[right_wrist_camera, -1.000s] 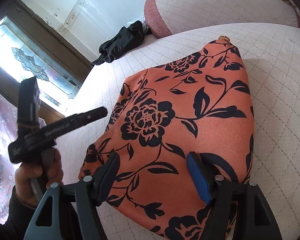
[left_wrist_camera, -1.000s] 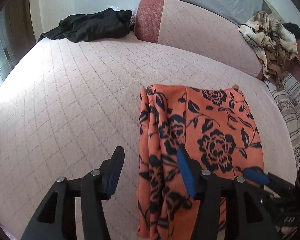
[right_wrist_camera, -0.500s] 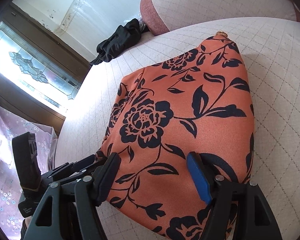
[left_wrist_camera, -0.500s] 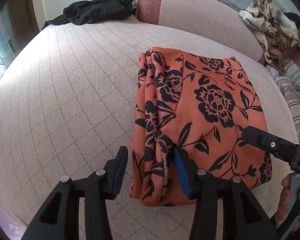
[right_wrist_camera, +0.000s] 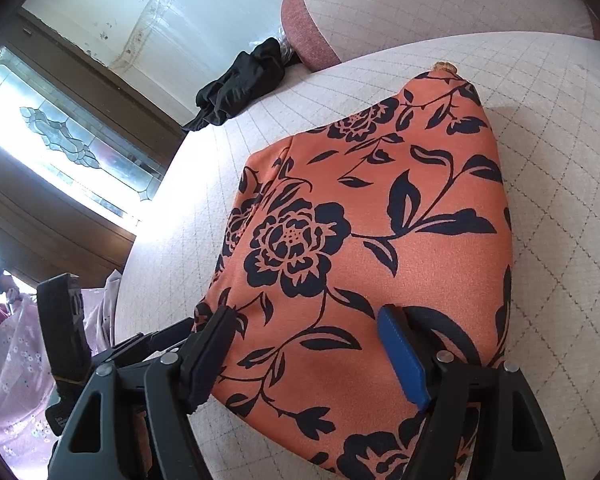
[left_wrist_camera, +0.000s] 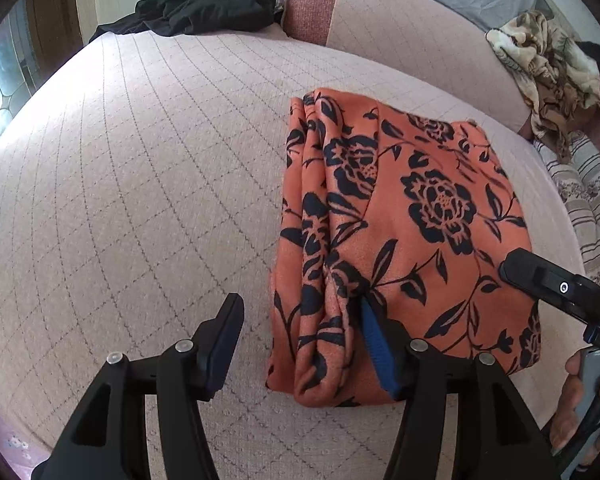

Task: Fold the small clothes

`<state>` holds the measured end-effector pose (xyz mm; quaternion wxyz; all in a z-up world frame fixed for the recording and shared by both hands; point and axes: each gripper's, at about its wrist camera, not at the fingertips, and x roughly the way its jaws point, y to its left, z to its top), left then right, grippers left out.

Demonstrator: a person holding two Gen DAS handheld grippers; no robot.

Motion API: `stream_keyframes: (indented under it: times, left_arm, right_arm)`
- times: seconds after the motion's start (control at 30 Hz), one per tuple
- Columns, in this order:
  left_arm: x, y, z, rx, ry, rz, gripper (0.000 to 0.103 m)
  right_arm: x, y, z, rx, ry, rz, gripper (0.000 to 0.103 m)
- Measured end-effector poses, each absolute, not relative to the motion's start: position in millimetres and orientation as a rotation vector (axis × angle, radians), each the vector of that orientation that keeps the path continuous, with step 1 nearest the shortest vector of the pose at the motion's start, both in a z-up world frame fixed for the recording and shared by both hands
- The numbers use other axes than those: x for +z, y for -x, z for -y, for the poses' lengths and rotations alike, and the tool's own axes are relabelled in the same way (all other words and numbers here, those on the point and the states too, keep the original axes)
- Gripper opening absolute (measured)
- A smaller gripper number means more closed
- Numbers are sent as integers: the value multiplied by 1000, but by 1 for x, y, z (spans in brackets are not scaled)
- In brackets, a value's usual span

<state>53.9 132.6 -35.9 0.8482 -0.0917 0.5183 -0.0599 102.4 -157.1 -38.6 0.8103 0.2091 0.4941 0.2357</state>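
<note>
The folded orange cloth (left_wrist_camera: 404,236) with a black flower print lies flat on the quilted pink bed cover (left_wrist_camera: 140,200), toward the near edge. Its left side, as the left wrist view shows it, is a bunch of soft lengthwise folds; the rest of the top is smooth.

The left hand-held gripper (left_wrist_camera: 300,340) stands over the near left corner of the cloth. Its jaws are opening: the blue-padded finger (left_wrist_camera: 374,344) rests on the cloth beside the bunched folds, while the other finger is over bare bed cover just beside the cloth's edge. The folded edge lies between them, but the pads do not press it.

The right hand-held gripper (right_wrist_camera: 308,352) is over the near end of the cloth, its jaws wide and opening a little more, both fingers above the print with smooth fabric between them, and nothing is clamped. In the left wrist view part of this tool and the fingers of the person's hand (left_wrist_camera: 580,396) show at the right edge.

Further off, a black garment (left_wrist_camera: 196,12) lies crumpled at the far side of the bed beside a pink bolster (left_wrist_camera: 380,28). A patterned beige cloth (left_wrist_camera: 548,68) is heaped at the far right, with a striped fabric (left_wrist_camera: 580,184) below it.
</note>
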Motion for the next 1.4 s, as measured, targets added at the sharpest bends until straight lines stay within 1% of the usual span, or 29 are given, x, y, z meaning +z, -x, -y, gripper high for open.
stream_keyframes:
  times: [0.07,0.13,0.2,0.27,0.37,0.43,0.5,0.53,0.57,0.6,0.63,0.67,0.8,0.9,1.07,1.2,1.4]
  left_arm:
    - [-28,-59,-142,-151,241,-1060,72]
    - [-25,-69,-153,-156,268,-1035,74]
    - [-29,-86,-164,-190,305,-1039,76]
    - [-41,-103,-166,-244,327,-1077,76]
    - [-61,-121,-151,-280,296,-1139,77]
    - [-68,-121,-144,-322,278,-1137,79]
    - [-72,-120,-143,-336,277,-1122,79]
    - [-74,-120,-144,-346,289,-1123,76]
    - [-74,-120,-145,-369,302,-1131,62]
    - [-73,-120,-146,-389,316,-1135,57]
    - [-70,-119,-145,-413,321,-1134,45]
    - [-67,-118,-143,-428,312,-1128,40]
    - [-51,-110,-138,-437,301,-1088,35]
    - [-27,-99,-128,-453,304,-1036,34]
    - [19,-102,-101,-449,289,-951,34]
    - [38,-106,-69,-423,199,-909,34]
    - [39,-114,-48,-419,180,-915,34]
  right_arm:
    - [-27,-99,166,512,-484,-1010,77]
    - [-11,-95,185,507,-518,-926,77]
    - [-6,-97,209,446,-537,-897,77]
    - [-15,-109,232,387,-569,-923,77]
    - [-49,-133,251,362,-648,-1030,78]
    - [-69,-146,248,365,-682,-1094,78]
    - [-81,-155,237,439,-715,-1121,75]
    - [-86,-158,228,475,-712,-1139,71]
    - [-88,-160,218,478,-664,-1157,57]
    - [-87,-161,211,471,-609,-1159,51]
    - [-86,-161,208,480,-603,-1163,42]
    - [-82,-162,209,485,-606,-1158,37]
    - [-54,-155,209,531,-560,-1114,33]
    - [-23,-148,212,559,-521,-1051,33]
    - [26,-148,243,582,-495,-950,33]
    - [44,-153,274,573,-501,-906,33]
    - [49,-157,303,567,-485,-881,33]
